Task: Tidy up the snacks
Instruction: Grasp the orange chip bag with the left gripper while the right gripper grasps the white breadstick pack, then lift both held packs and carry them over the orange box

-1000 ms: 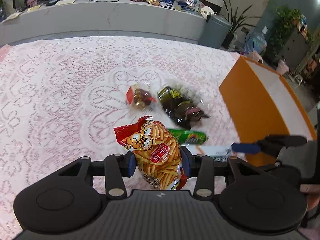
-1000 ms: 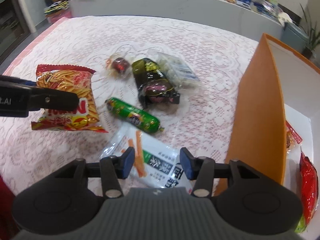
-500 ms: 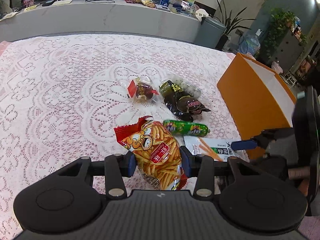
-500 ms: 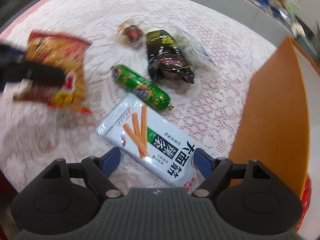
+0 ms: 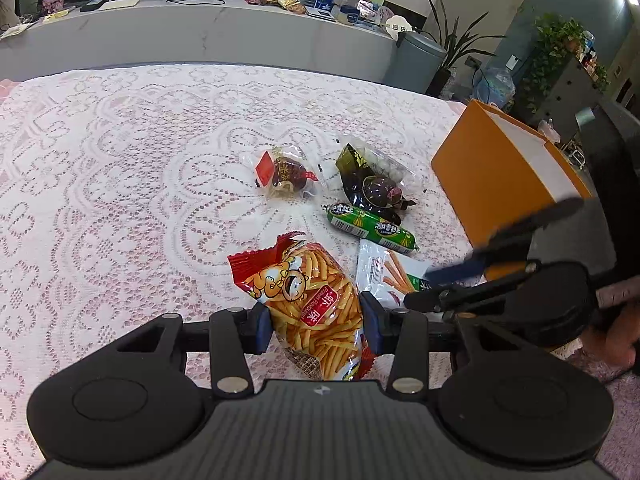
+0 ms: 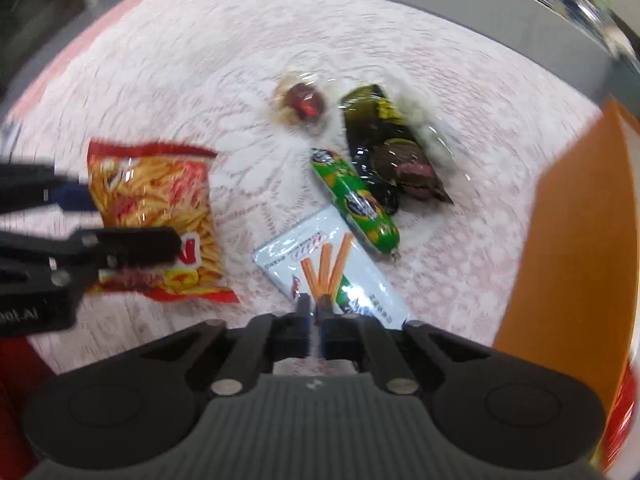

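Observation:
My left gripper (image 5: 314, 326) is shut on a red bag of fries-shaped snacks (image 5: 316, 312) and holds it above the lace tablecloth; the bag also shows in the right wrist view (image 6: 160, 216). My right gripper (image 6: 315, 306) is shut on the near edge of a white packet with orange sticks printed on it (image 6: 332, 268); that packet also shows in the left wrist view (image 5: 390, 276). A green sausage (image 6: 354, 200), a dark green packet (image 6: 392, 152) and a small red-and-brown sweet (image 6: 302, 102) lie beyond it.
An orange box (image 5: 496, 176) with a white inside stands at the right; its wall (image 6: 576, 240) is close to my right gripper. A red packet (image 6: 622, 412) lies inside it. A grey counter (image 5: 200, 36) runs behind the table.
My right gripper went from wide open to shut on the white packet's near edge. My left gripper still holds the red bag, and the view drew back slightly.

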A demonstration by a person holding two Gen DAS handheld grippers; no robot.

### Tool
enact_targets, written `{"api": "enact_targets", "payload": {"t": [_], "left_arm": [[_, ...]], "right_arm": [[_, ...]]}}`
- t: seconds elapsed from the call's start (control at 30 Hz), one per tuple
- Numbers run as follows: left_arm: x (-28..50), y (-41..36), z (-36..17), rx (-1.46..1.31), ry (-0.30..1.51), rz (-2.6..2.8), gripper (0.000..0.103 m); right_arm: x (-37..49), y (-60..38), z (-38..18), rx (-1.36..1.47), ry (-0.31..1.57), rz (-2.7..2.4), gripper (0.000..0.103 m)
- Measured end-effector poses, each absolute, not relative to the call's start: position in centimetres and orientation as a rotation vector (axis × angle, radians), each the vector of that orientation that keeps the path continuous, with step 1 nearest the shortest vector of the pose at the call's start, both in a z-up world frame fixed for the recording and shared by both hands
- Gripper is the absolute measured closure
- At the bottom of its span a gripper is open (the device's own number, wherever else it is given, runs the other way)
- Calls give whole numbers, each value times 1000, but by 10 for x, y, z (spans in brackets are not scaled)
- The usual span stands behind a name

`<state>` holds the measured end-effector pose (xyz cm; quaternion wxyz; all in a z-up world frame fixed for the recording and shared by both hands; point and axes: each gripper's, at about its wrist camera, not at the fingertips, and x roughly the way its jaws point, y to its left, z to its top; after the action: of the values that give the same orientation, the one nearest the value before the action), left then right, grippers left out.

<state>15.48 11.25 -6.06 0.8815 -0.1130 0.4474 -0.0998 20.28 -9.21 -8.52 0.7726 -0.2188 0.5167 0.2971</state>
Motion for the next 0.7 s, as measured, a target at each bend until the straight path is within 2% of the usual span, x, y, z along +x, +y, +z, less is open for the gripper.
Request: {"api": "enact_targets", "payload": {"t": [0.03, 0.07, 0.1, 0.37, 0.53, 0.7], "left_arm": [[155, 113, -61, -234, 933, -209, 54], [155, 113, -61, -231, 934, -211, 54], [155, 113, -61, -229, 933, -211, 54], [156, 108, -61, -210, 929, -229, 54], [157, 109, -63, -209, 931, -232, 54], [158, 107, -63, -205, 932, -240, 54]], "right_arm": [[204, -90, -84, -518, 1113, 657, 59], [206, -89, -83, -563, 1107, 669, 39], [209, -89, -83, -600, 1103, 677, 37], [241, -96, -96, -583, 1260, 722, 37], [242, -96, -107, -620, 1287, 754, 36], [238, -98, -106, -621, 1261, 765, 46]]}}
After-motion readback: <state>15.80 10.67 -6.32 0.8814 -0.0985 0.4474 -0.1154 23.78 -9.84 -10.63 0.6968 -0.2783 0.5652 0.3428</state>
